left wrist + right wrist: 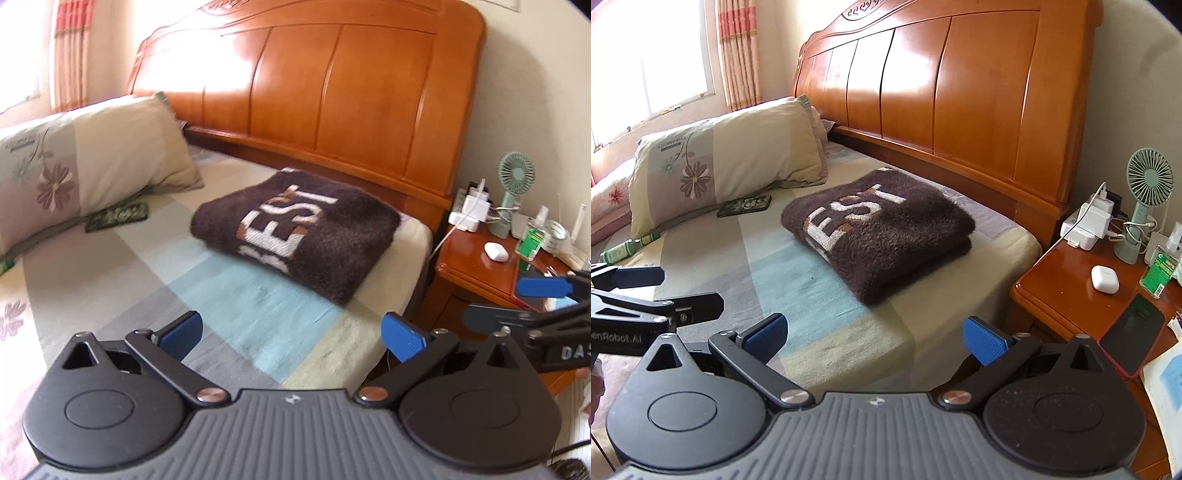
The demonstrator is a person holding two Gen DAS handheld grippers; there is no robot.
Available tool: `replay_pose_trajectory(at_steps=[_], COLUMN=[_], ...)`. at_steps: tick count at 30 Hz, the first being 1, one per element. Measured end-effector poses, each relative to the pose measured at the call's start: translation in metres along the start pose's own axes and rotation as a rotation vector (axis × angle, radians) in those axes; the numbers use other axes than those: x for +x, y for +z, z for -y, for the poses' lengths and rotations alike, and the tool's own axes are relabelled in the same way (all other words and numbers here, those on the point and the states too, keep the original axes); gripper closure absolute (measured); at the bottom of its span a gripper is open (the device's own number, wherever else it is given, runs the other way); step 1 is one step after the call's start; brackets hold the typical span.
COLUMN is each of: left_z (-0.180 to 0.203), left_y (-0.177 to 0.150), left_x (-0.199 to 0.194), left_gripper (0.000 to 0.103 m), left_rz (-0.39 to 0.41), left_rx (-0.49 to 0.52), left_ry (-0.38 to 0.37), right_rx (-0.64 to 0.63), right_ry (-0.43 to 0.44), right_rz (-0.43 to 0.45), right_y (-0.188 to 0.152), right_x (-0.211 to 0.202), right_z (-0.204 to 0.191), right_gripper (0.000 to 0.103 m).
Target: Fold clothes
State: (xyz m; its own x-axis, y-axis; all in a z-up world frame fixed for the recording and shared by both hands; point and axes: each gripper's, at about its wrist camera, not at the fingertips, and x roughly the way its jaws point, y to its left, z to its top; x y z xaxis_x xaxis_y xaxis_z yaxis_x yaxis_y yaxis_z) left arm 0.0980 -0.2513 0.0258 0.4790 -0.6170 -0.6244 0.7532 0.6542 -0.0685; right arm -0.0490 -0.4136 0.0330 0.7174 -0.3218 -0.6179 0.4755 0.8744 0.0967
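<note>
A dark brown fuzzy garment [299,229] [882,229] with white letters lies folded into a thick rectangle on the bed, near the headboard. My left gripper [291,338] hovers open above the striped sheet, well short of the garment, with nothing between its blue pads. My right gripper [875,338] is likewise open and empty, held back from the bed's near corner. Each gripper shows at the edge of the other's view: the right gripper [517,299] and the left gripper [679,291], both with their fingers apart.
A floral pillow [85,162] [731,147] lies left of the garment, with a dark green packet [744,205] and a green bottle [628,249] beside it. The wooden headboard [332,92] stands behind. A nightstand [1071,295] on the right holds a fan [1148,192], chargers, an earbud case [1104,278] and a phone [1132,334].
</note>
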Motion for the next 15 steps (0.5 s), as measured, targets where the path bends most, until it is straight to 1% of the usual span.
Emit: replay_pose_trajectory(at_steps=[4, 8, 15], left_z=[-0.0045, -0.002, -0.0002], left_y=[0.0005, -0.0004, 0.0009], left_x=[0.0016, 0.0042, 0.0062], left_gripper=[0.001, 0.001, 0.001], left_rz=[-0.017, -0.037, -0.044], left_rx=[-0.03, -0.029, -0.031], left_ry=[-0.009, -0.005, -0.011], right_rx=[-0.003, -0.003, -0.003], right_ry=[0.001, 0.003, 0.005], right_rz=[0.003, 0.01, 0.009], right_y=[-0.0004, -0.0007, -0.0005], right_x=[-0.0022, -0.003, -0.0016], right_z=[0.0004, 0.0002, 0.0005], right_gripper=[0.0, 0.0, 0.0])
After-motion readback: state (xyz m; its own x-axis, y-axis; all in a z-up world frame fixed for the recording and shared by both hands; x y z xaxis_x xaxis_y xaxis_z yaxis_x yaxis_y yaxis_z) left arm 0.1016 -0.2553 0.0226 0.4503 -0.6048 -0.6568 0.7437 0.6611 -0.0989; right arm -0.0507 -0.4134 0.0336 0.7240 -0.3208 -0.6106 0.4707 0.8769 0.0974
